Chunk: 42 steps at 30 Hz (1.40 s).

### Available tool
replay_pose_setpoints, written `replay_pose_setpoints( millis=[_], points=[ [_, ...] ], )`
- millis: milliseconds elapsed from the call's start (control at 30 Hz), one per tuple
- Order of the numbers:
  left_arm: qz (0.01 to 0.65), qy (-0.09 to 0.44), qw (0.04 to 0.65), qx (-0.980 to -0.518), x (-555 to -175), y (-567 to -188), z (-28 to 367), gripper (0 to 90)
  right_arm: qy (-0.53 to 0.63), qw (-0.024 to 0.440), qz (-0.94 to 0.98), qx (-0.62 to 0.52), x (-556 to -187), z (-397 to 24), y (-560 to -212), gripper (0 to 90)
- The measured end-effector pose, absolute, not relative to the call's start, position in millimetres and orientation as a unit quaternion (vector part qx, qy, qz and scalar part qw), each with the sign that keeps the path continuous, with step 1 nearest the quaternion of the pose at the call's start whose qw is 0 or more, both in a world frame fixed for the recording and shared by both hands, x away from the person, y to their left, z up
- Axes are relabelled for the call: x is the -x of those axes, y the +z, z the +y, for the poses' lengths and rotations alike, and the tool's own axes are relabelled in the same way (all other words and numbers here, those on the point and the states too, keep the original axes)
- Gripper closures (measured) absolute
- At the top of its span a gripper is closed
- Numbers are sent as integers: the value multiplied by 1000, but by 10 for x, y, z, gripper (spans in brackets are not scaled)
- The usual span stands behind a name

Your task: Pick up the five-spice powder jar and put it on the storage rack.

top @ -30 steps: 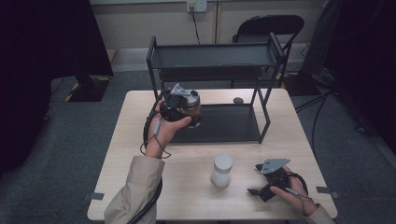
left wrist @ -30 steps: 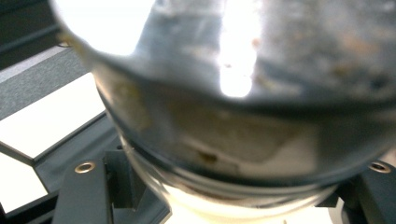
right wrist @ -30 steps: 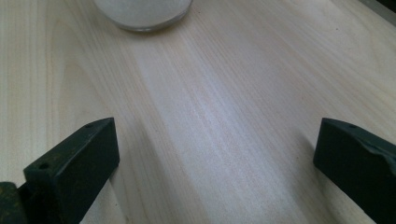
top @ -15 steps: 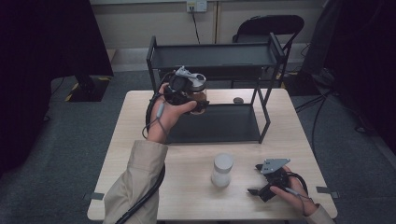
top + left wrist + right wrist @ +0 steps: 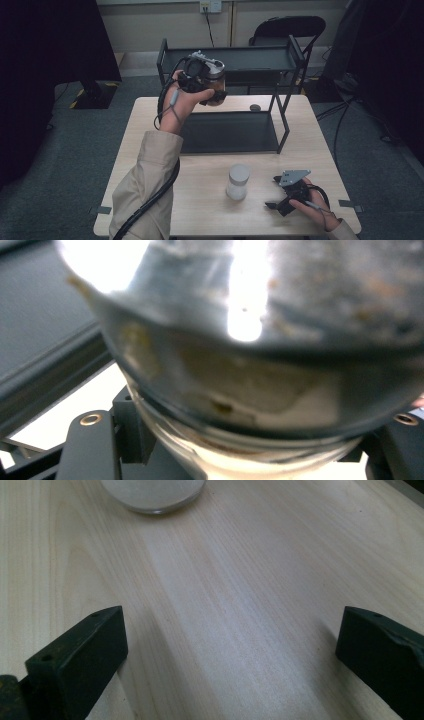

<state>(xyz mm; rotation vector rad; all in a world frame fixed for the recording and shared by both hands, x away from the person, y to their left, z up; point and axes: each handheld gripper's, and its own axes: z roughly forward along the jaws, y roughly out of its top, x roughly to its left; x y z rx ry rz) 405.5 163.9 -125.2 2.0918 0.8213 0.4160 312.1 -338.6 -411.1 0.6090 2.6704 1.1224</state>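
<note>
My left gripper (image 5: 210,92) is shut on a glass jar (image 5: 218,80) with brownish contents, held in the air at the left front of the black rack's top shelf (image 5: 250,57). In the left gripper view the jar (image 5: 250,340) sits close and blurred between the black jaws, with my left gripper (image 5: 250,450) clamped low on it. My right gripper (image 5: 271,192) rests on the table near the front right corner, open. In the right gripper view my right gripper (image 5: 230,650) has bare wood between its jaws, and a white jar (image 5: 150,492) stands ahead.
The white jar (image 5: 238,181) stands on the light wooden table (image 5: 150,150), left of the right gripper. The rack's lower shelf (image 5: 230,132) lies at table level. A small dark round object (image 5: 255,107) sits on the table behind it. A folding chair (image 5: 287,27) stands beyond.
The left hand has lifted the brown-filled jar from lower-shelf level up to the height of the top shelf, drifting slightly right. The right gripper has stayed put.
</note>
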Motion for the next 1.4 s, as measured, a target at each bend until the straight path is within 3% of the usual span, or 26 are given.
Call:
replay_pose_setpoints(
  millis=[767, 1400],
  points=[
    [348, 183, 408, -824, -4298, -870, 1652, 304, 377, 90, 898, -205, -3121, -3386, -4110, 0],
    [389, 205, 394, -807, -4684, -826, 1617, 304, 378, 90, 899, -204, -3124, -3390, -4111, 0]
  ],
)
